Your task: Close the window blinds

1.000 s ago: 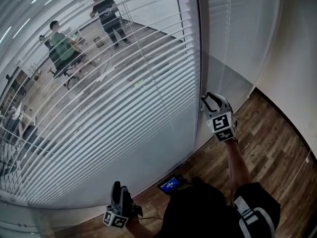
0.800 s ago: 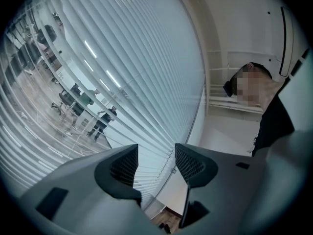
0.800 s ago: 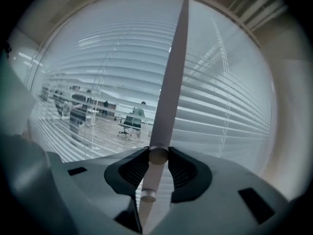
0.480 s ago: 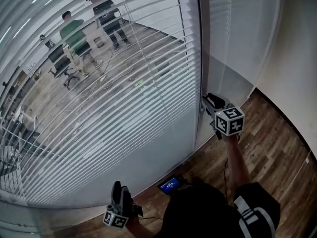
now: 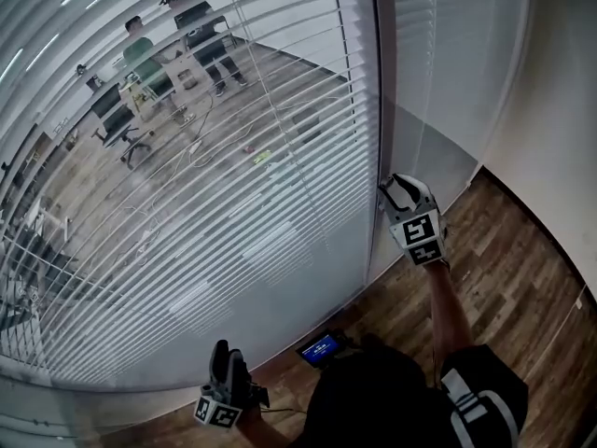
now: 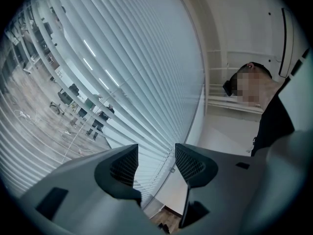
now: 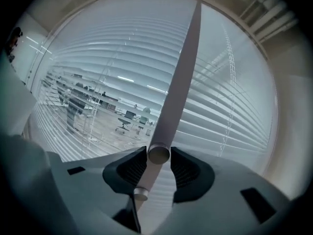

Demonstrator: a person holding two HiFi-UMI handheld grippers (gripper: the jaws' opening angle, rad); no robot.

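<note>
Right gripper (image 7: 159, 156) jaws clenched on the lower part of the blind wand (image 7: 177, 87), one pad on each side, the wand's end poking past them toward the camera. Left gripper (image 6: 155, 161) jaws released, nothing between them, well apart from the wand. Wand's top is cut off by the frame. In the head view it is hard to separate from the window post (image 5: 381, 82). Blinds (image 5: 233, 213) ahead of both grippers; an office shows through the slats.

Bright even light, fisheye edges, sharp
</note>
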